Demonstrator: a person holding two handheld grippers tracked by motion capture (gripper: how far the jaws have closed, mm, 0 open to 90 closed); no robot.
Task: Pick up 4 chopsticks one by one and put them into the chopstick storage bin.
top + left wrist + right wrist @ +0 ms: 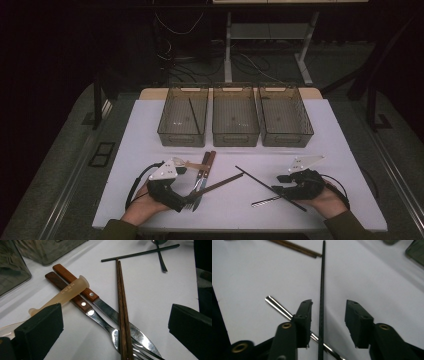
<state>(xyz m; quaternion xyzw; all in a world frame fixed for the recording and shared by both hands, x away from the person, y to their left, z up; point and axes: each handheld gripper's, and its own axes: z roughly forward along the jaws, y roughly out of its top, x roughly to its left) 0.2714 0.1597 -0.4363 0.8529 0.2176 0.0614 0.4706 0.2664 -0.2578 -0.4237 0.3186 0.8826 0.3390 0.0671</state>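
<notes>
- Two grippers on the white bench (150,125), one in each hand, both low over loose cutlery.
- Right gripper (328,315): jaws spread, nothing pinched. Black chopstick (321,290) runs lengthwise between the jaws, closer to the one at left in the right gripper view; contact with that jaw cannot be told.
- Under the same chopstick, a slim steel handle (279,308) crosses at a slant and passes beneath the jaw at left in that view.
- In the high view the right gripper (283,183) sits at the chopstick's near half; the chopstick (257,180) lies diagonally, its far tip pointing toward the left gripper's side.
- Left gripper (115,325): jaws wide apart, holding nothing.
- Between and ahead of its jaws: brown wooden chopstick pair (122,310), lying on top of a fork (105,326) and a knife (112,315), both with reddish wooden handles.
- Translucent plastic piece marked "LUSN" (67,291) rests across both wooden handles, just ahead of the jaw at left in the left gripper view.
- Beyond the brown pair's far tips: the black chopstick, crossed by the slim steel piece.
- Far side of the bench, well apart from both grippers: three smoky clear bins (235,117) in a row; the one on the left gripper's side (183,116) holds a dark stick (194,115).
</notes>
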